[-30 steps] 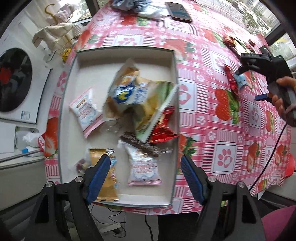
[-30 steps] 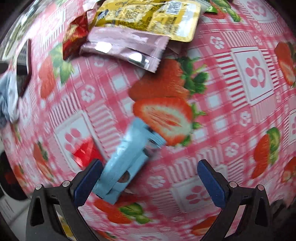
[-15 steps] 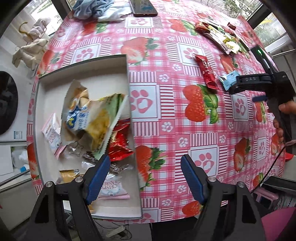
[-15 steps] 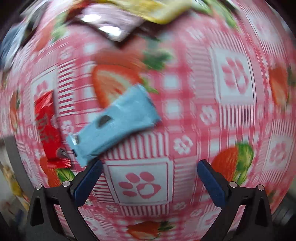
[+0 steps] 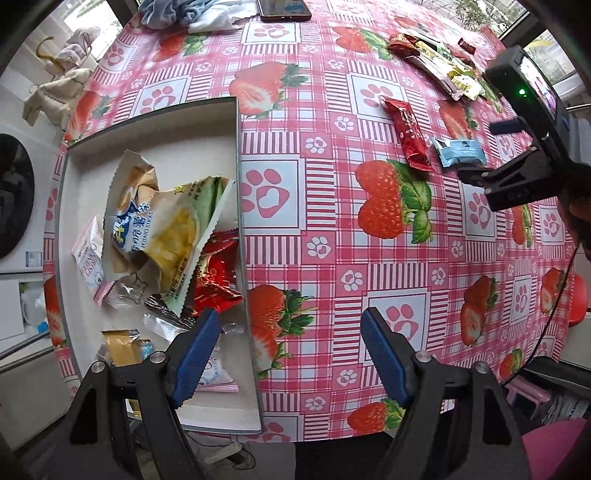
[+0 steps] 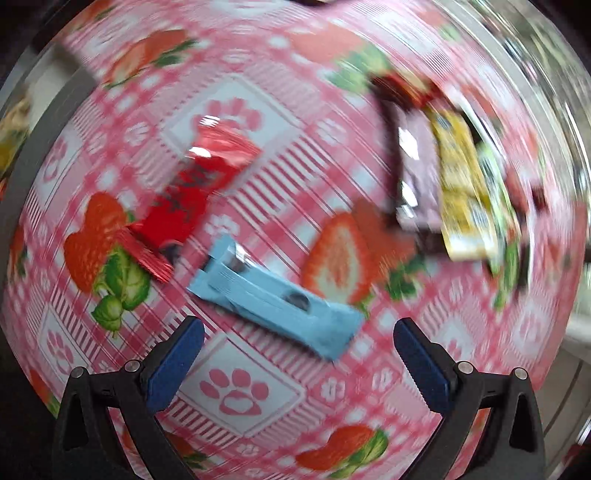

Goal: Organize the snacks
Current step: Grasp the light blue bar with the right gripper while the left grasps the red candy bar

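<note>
1. Two grippers hang over the worktop point(image 5: 332, 229), which wears a pink strawberry-and-paw cloth; both point down at it.
2. Left gripper point(image 5: 290, 356): its jaws stand wide apart with nothing between them, above the cloth just beside the right wall of the white tray point(image 5: 155, 147).
3. That tray lies at the worktop's left edge and holds a heap of snack packets point(image 5: 173, 236).
4. Right gripper point(image 6: 298, 363): its jaws are spread wide and touch nothing; the view is blurred.
5. Just ahead of those jaws a light blue bar point(image 6: 273, 295) lies flat on the cloth, with a red bar point(image 6: 184, 199) close beside it.
6. Near the worktop's far right edge more packets point(image 5: 439, 62) lie in a cluster.
7. At the far edge sit a phone point(image 5: 284, 9) and a crumpled cloth point(image 5: 184, 13).
</note>
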Demonstrator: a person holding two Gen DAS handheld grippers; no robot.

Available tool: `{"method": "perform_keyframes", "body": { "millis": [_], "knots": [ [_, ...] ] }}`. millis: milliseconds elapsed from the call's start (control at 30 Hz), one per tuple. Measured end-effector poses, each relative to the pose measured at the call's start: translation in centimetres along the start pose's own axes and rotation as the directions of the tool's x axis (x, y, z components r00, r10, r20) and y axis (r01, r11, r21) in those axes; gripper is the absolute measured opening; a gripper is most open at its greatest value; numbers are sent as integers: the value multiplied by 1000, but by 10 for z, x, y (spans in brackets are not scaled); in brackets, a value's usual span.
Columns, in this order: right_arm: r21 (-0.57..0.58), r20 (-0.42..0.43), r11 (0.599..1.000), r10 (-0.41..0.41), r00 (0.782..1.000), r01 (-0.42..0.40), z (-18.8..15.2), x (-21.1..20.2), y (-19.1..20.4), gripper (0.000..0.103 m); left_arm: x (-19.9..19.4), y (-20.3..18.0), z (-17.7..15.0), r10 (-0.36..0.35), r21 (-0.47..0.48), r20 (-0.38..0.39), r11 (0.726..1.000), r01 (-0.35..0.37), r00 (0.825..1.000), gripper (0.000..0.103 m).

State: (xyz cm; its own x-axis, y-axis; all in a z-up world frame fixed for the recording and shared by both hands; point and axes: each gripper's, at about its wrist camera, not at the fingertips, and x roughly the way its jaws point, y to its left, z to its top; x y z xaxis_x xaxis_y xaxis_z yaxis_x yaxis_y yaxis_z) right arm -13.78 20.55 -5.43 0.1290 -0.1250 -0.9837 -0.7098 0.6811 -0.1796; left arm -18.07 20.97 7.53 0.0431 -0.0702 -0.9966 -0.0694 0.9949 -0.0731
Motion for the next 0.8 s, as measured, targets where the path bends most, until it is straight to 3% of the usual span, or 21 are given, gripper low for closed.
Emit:
{"method": "perform_keyframes", "body": {
  "millis": [67,167,267,333,467,600,800],
  "knots": [
    [-30,-1,999,37,999,-37,10,2,23,103,0,-2,0,3,-2,-5,1000,-3,1000,81],
    [25,-53,992,125,991,-124,23,17,31,103,0,-4,1,5,-4,-11,1000,-5,1000,81],
    [143,-69,946,301,951,-290,13,26,30,103,1,-7,6,-4,-7,-16,1000,4,1000,81],
    [201,-45,921,349,936,-333,-5,27,24,103,4,-10,14,-23,-15,-19,1000,23,1000,81],
    [424,-45,870,296,954,-250,-46,34,-5,103,5,-26,46,-51,-19,-1,999,51,999,81],
    [484,-67,852,264,962,-200,-67,41,-15,103,10,-52,87,-70,-11,40,997,70,997,81],
    [587,-12,773,306,952,-241,-68,31,-29,103,37,-88,140,-65,-12,37,998,65,997,81]
  ]
}}
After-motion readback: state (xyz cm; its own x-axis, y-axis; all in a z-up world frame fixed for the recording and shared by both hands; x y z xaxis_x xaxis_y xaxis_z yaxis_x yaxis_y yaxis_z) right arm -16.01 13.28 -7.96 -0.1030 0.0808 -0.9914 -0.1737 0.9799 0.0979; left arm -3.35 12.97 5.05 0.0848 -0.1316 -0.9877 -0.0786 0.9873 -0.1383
